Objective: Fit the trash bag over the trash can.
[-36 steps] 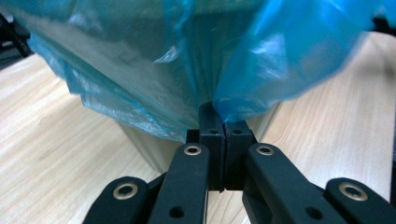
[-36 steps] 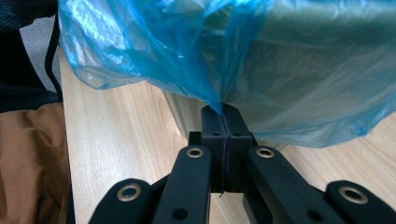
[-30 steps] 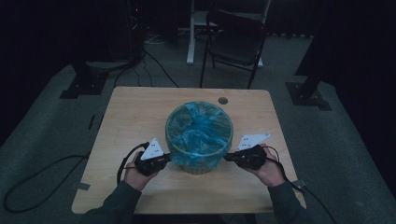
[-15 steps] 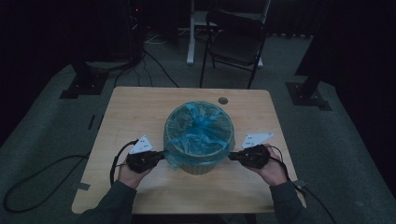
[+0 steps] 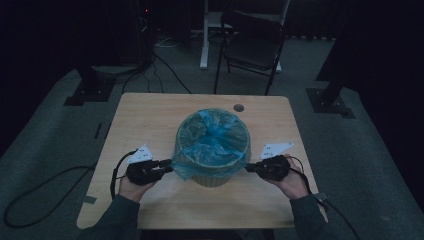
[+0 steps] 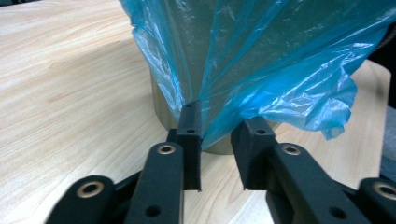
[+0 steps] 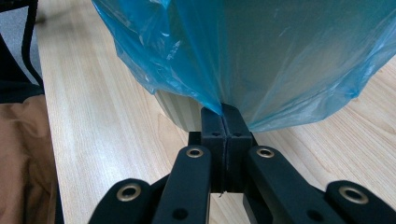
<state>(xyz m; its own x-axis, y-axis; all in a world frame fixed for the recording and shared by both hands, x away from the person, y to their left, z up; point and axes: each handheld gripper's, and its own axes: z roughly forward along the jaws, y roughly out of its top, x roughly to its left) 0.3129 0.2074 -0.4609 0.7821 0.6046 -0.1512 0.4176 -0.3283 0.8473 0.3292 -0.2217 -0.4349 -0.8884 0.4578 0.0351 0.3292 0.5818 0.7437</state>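
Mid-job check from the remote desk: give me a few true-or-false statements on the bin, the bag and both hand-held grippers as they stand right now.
1. The right hand-held gripper is shut on the blue bag. True.
2. The left hand-held gripper is clamped on the bag. False: its jaws stand apart, the bag edge lying against one of them.
3. The bin lies tipped on its side. False: it stands upright on the table.
4. The bag's edge is folded over the bin's rim and hangs down outside. True.
5. The grippers flank the bin, one on each side. True.
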